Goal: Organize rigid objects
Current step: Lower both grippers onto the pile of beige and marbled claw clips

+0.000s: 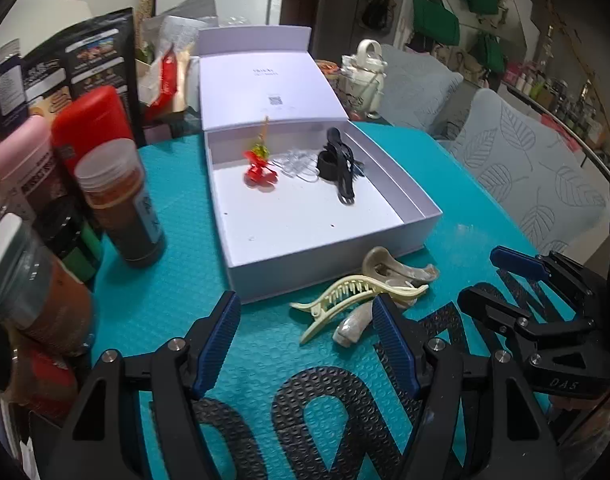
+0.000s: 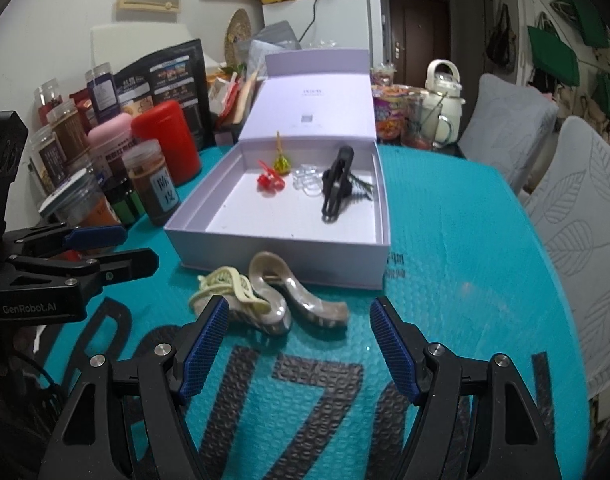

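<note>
Crowding the left edge: jars (image 2: 153, 184) of brown powder, clear ribbed plastic, a red-capped one (image 1: 90, 120) tallest. Spread beneath everything, a teal bubble-textured mat (image 2: 457, 248) printed with black letters. Left gripper (image 1: 307, 338) low over the mat, ribbed blue pads apart, nothing between. Mid-table, a white card box (image 2: 281, 258), hinged lid propped back, holding a red clip (image 2: 270, 181), a clear clip (image 2: 308, 179) and a black claw clip (image 2: 336, 190) along its far end. Just before the box's near wall, touching each other: a cream toothed clip (image 1: 345, 300) and a curved pearly clip (image 2: 301, 296). Right gripper (image 2: 299, 344) low behind those, pads apart, empty. Far right, grey leaf-embossed chairs (image 2: 577, 216).
</note>
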Tool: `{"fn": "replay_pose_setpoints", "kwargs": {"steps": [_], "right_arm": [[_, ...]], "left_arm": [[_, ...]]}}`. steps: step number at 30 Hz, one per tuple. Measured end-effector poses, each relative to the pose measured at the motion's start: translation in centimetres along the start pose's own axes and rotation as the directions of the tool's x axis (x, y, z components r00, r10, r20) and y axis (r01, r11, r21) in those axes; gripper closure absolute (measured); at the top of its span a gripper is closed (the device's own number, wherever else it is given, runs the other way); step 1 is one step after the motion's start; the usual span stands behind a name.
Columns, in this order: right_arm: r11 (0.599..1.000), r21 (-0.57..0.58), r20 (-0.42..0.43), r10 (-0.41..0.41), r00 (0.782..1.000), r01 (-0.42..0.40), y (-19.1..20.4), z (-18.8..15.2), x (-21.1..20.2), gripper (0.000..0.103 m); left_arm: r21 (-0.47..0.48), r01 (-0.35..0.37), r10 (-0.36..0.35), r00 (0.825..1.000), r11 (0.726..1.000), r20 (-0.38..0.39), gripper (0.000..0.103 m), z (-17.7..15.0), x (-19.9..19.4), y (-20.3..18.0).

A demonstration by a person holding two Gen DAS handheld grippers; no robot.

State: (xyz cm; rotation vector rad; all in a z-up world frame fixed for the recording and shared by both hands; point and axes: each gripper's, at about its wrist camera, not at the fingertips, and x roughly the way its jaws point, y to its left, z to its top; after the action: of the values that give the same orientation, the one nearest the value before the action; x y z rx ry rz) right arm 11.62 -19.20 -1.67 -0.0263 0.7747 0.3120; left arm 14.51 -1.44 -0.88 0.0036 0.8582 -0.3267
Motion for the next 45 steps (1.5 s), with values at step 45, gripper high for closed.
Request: {"fn": "replay_pose_setpoints", "kwargs": {"steps": [45], "right_arm": [[0.998,0.066,-0.084,0.025,0.996,-0.019,-2.7,-2.1,3.2,0.03]], "left_arm": [[-0.061,0.236,-0.244,0.955,0.97,-0.168,0.068,-2.8,6.4,-1.1]]}}
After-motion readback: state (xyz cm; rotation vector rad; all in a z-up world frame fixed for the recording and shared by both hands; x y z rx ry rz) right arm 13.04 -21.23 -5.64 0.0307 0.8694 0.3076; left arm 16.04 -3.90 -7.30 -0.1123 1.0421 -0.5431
